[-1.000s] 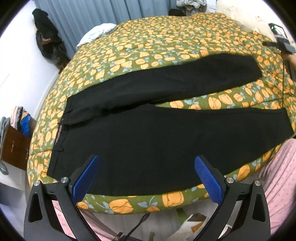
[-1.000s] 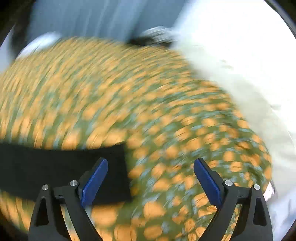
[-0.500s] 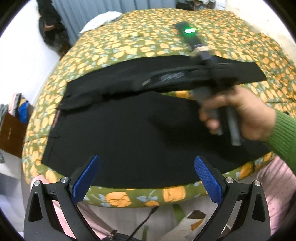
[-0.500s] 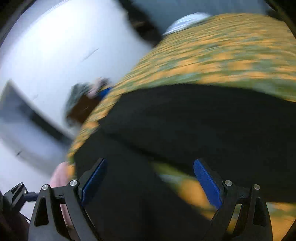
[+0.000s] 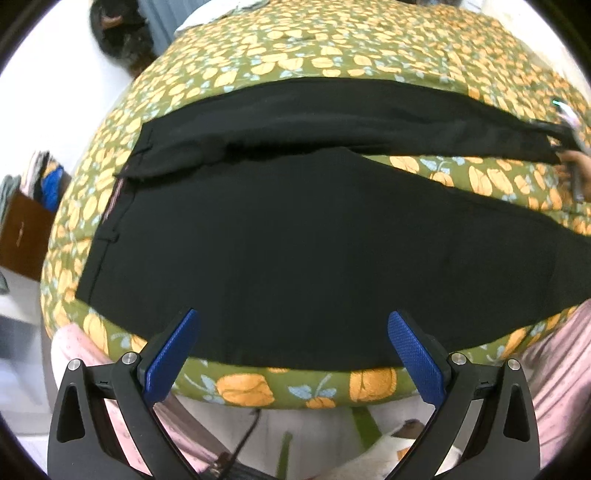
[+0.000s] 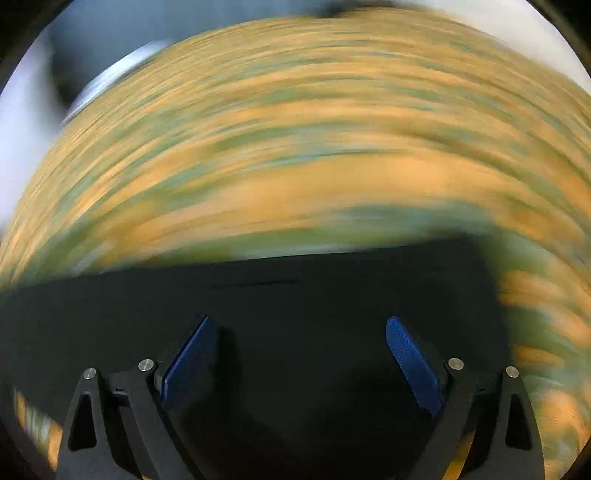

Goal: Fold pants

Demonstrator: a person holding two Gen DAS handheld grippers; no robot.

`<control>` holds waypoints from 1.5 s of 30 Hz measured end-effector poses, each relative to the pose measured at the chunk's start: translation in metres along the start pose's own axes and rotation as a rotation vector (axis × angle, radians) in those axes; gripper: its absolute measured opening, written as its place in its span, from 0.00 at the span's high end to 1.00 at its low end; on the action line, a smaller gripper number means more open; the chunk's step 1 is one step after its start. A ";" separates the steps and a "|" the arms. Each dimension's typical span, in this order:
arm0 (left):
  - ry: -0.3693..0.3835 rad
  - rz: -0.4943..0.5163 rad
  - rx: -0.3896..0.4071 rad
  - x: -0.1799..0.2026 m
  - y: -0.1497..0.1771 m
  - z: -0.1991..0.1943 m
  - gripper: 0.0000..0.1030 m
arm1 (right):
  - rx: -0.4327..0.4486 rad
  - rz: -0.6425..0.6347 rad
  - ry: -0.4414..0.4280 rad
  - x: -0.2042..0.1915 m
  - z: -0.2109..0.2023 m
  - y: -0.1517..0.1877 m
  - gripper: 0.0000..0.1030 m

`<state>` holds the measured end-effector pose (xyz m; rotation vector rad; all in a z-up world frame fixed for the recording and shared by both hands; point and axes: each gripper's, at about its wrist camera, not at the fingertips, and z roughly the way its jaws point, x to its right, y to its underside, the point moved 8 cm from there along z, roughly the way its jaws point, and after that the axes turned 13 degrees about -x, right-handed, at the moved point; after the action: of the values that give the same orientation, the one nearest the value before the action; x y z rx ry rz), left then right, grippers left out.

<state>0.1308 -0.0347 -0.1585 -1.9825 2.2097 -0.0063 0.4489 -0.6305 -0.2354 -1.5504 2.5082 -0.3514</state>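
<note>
Olive bedspread (image 5: 332, 55) with orange flower print covers the bed and fills most of both views. Room, left to right in the left wrist view: white wall, brown wooden box (image 5: 22, 236) with clothes piled on it, dark bag (image 5: 118, 33) against the wall, blue-grey curtain (image 5: 155, 22) behind the bed's far end. Pink patterned fabric (image 5: 561, 369) shows at the lower corners, below the bed edge.

Black pants (image 5: 295, 240) lie flat on the bedspread, waistband left, legs running right and split in a V; near leg reaches the bed edge.

Versus 0.5 s ago: the person's hand with the right gripper was over the middle of the pants; now that hand (image 5: 578, 173) is at the far right, at the hem of the far leg. Left view sits closer and lower over the near leg.

Left gripper (image 5: 293, 354) hangs over the near bed edge, fingers spread wide, nothing between them. Right gripper (image 6: 301, 363) also spread wide, low over black cloth near the leg's end; contact can't be judged. Right wrist view is heavily motion-blurred.
</note>
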 end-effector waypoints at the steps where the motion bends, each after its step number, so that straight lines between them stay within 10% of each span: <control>1: -0.013 0.006 0.006 0.000 -0.004 0.002 0.01 | 0.013 0.078 0.017 0.039 -0.012 0.001 0.09; 5: 0.004 0.019 0.022 0.007 -0.025 0.014 0.01 | 0.124 0.085 -0.070 0.074 -0.070 0.050 0.09; 12: 0.177 0.177 0.069 0.097 -0.057 0.026 0.01 | 0.049 -0.149 -0.667 -0.098 -0.138 0.273 0.06; 17: 0.032 0.291 0.060 0.124 -0.046 0.067 0.01 | -0.054 -0.114 -0.659 -0.134 -0.115 0.369 0.06; 23: 0.012 -0.092 -0.012 -0.035 -0.039 0.091 0.00 | -0.055 0.064 -0.720 -0.101 -0.109 0.374 0.06; 29: -0.060 -0.456 -0.057 -0.181 -0.019 0.090 0.01 | -0.040 0.008 -0.599 -0.110 -0.107 0.376 0.00; 35: 0.105 -0.399 0.094 -0.168 -0.076 0.052 0.01 | -0.026 -0.009 -0.536 -0.124 -0.099 0.370 0.00; 40: 0.086 -0.311 0.234 -0.153 -0.152 0.027 0.01 | -0.031 -0.054 -0.484 -0.143 -0.080 0.343 0.00; 45: -0.046 -0.374 0.041 -0.193 -0.189 0.122 0.00 | -0.039 -0.089 -0.428 -0.149 -0.076 0.343 0.00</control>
<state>0.3525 0.1478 -0.2317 -2.3142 1.7661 -0.0524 0.2017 -0.3408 -0.2576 -1.5582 2.1333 0.0210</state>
